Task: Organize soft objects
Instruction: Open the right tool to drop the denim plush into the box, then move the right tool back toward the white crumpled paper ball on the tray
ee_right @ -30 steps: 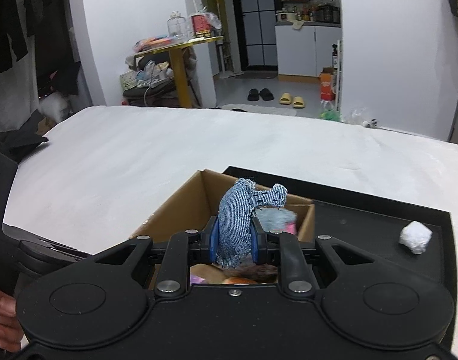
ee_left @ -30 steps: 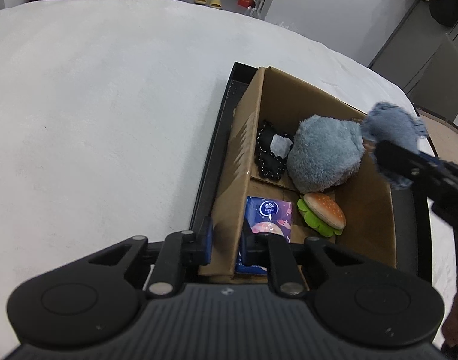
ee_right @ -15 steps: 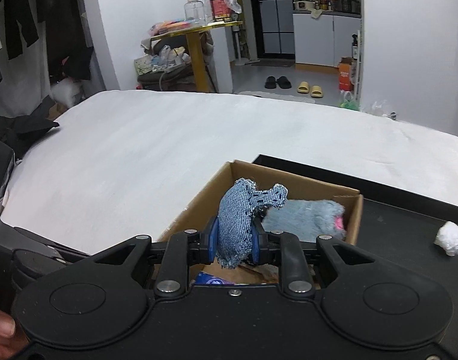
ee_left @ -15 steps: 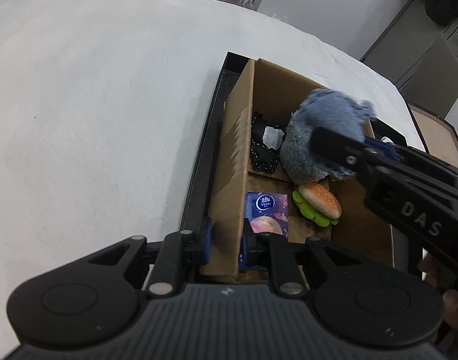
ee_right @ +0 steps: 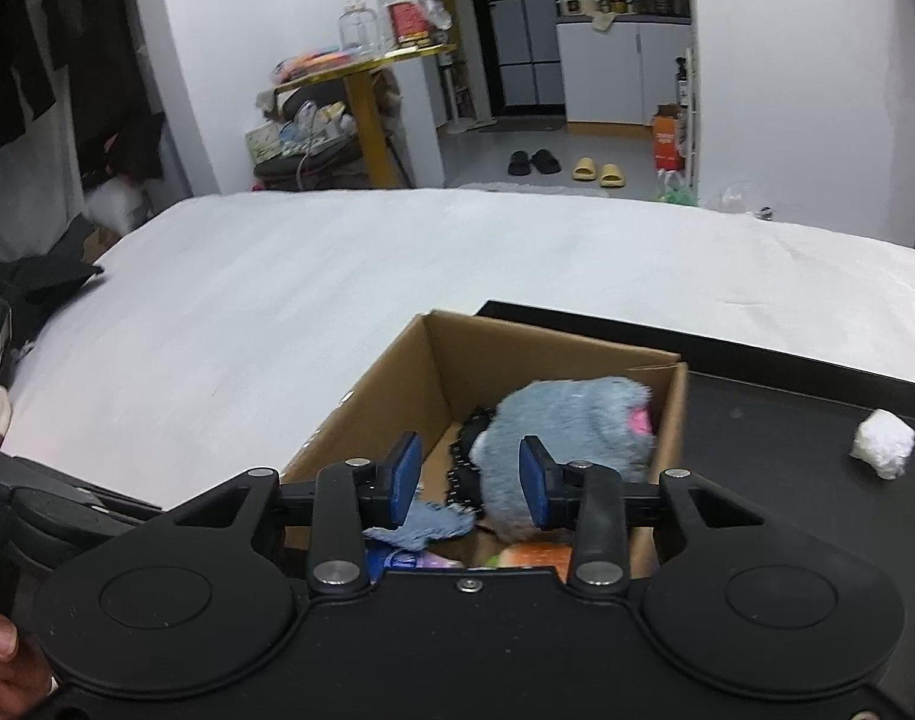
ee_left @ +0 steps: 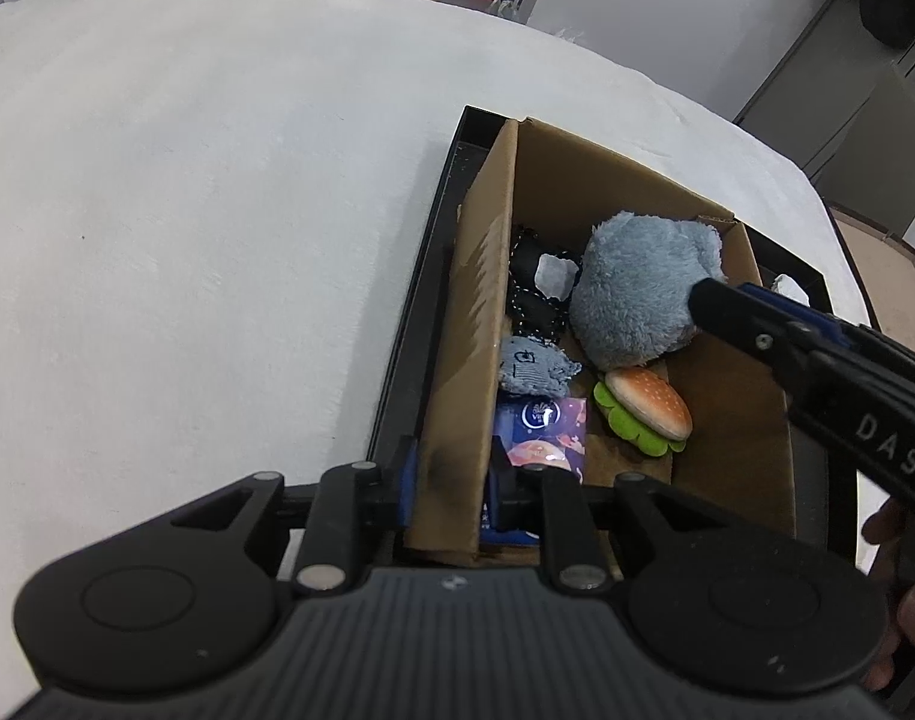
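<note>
**Over the cardboard box, two claws and six soft things**

Between my left claw's [ee_left: 451, 483] two blue pads sits the near wall of one cardboard box [ee_left: 478, 324], pinched tight. My right claw [ee_right: 470, 480] hangs over the same box with its jaws parted and nothing between them; they have just been opening. One small denim piece [ee_left: 535, 365] lies loose on the box floor beside the left wall, touching nothing of mine.

Counting what the box holds, outward from my left pads: one blue tissue pack [ee_left: 541, 429] nearest, one denim piece just past it, one toy hamburger [ee_left: 646, 408] to its right, one black beaded item [ee_left: 532, 294] with a white patch farther along the wall, and one large grey-blue plush [ee_left: 643, 288] filling the far right part. The right claw's finger crosses in front of that plush.

One black tray [ee_left: 424, 324] lies under the box on one white tabletop [ee_left: 217, 210]. One white wad [ee_right: 883, 441] rests on the tray, well apart from the box.

On the floor beyond stand two pairs of slippers, one black [ee_right: 534, 162] and one yellow [ee_right: 598, 171].
</note>
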`<state>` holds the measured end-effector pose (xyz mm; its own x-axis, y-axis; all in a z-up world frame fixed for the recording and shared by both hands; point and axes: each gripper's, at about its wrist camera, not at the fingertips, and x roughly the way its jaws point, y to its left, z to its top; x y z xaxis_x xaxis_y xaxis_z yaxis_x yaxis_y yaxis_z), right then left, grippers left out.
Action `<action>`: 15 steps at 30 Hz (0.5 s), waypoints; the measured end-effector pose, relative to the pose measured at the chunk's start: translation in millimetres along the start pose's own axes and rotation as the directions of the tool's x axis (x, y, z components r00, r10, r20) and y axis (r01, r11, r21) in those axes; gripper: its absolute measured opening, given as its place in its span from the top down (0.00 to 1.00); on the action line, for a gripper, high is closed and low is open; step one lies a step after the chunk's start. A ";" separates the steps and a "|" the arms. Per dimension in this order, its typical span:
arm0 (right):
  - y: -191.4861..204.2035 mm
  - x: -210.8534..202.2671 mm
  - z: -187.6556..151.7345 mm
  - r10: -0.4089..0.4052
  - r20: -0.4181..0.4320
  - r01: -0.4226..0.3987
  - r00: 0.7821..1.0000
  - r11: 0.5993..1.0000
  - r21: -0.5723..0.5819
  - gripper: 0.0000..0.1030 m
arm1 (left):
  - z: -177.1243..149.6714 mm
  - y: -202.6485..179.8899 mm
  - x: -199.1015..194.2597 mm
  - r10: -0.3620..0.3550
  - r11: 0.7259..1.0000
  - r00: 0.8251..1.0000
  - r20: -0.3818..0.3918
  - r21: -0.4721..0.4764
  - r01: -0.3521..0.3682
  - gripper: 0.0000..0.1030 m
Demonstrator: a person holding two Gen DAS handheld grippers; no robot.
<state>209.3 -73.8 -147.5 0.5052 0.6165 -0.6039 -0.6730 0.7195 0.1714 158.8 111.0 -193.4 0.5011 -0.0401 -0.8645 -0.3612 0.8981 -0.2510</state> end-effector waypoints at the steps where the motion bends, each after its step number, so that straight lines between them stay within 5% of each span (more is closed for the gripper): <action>1: -3.2 -1.6 -0.1 -0.008 0.004 0.008 1.000 1.000 0.007 0.64 | 0.4 -0.2 -0.5 0.004 1.000 1.000 -0.001 0.001 -0.004 0.81; 15: -23.9 -6.4 -3.2 -0.034 0.025 0.034 0.999 0.999 0.034 0.54 | 5.1 -9.7 -3.4 0.078 0.997 0.997 0.028 0.007 -0.078 0.71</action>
<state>220.4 -96.0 -150.2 0.5412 0.5990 -0.5902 -0.6367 0.7503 0.1777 164.6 104.6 -185.8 0.4932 0.0419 -0.8689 -0.3932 0.9017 -0.1797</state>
